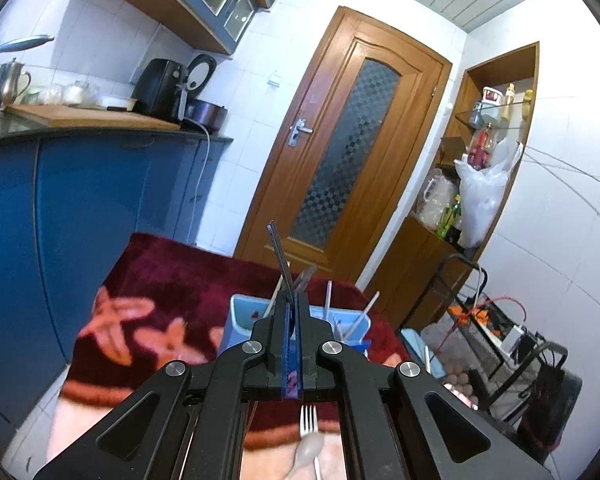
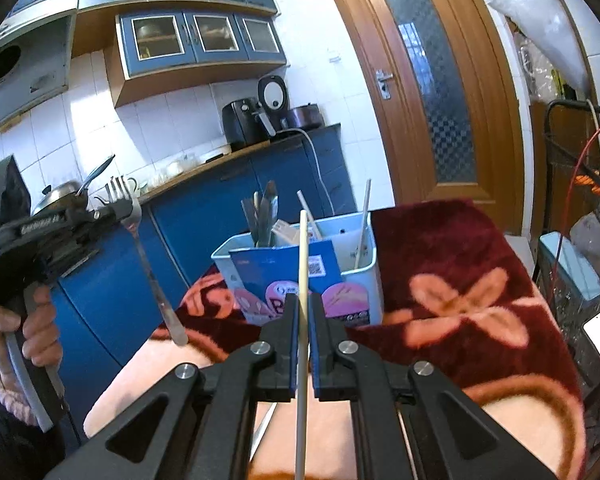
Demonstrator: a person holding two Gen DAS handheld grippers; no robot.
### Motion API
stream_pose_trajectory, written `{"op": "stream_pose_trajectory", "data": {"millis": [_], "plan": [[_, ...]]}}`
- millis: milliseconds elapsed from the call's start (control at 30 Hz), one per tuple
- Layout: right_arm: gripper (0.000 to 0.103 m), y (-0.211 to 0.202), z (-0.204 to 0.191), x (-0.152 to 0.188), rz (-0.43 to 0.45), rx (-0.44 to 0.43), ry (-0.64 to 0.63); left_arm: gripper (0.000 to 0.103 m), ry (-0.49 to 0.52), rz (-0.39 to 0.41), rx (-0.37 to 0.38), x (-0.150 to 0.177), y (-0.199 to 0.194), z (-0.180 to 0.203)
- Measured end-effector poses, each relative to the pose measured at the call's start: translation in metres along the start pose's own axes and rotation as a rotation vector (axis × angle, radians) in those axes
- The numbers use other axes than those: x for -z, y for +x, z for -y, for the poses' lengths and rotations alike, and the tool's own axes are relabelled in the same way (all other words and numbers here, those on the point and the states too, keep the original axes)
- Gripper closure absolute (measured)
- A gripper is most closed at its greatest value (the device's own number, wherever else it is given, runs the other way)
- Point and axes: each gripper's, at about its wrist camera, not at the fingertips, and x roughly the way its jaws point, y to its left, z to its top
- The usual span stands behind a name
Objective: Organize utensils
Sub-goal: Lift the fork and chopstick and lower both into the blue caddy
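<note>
A light blue utensil bin (image 2: 364, 240) stands on the dark red flowered blanket (image 2: 460, 264) and holds several utensils and chopsticks; it also shows in the left wrist view (image 1: 240, 320). My right gripper (image 2: 303, 304) is shut on a pale chopstick (image 2: 302, 264), held upright in front of the bin. My left gripper (image 2: 118, 210) is shut on a metal fork (image 2: 150, 276), tines up, raised left of the bin. In the left wrist view the left gripper (image 1: 291, 304) grips the fork's handle (image 1: 280, 256) edge-on above the bin. Another fork (image 1: 309, 420) and a spoon (image 1: 309, 450) lie on the blanket below it.
Blue kitchen cabinets (image 2: 240, 184) and a counter with an air fryer (image 2: 244, 124) stand behind. A wooden door (image 2: 432, 80) is at the back. A wire rack (image 1: 500, 336) with cables and a blue box (image 2: 568, 268) stand to the right of the blanket.
</note>
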Motion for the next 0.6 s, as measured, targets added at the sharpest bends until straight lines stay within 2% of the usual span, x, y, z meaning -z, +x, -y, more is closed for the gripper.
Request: {"op": "stream_pose_trajectory", "data": {"millis": [400,600], "plan": [[0.097,0.007,0.017,0.006,0.021,0.003,0.025,0.101,-0.024,0.099,0.020,-0.063,0.028,0.007],[0.097,0.012,0.026,0.006,0.020,0.007,0.035,0.101,-0.056,0.117,0.046,-0.070,0.050,0.004]]}}
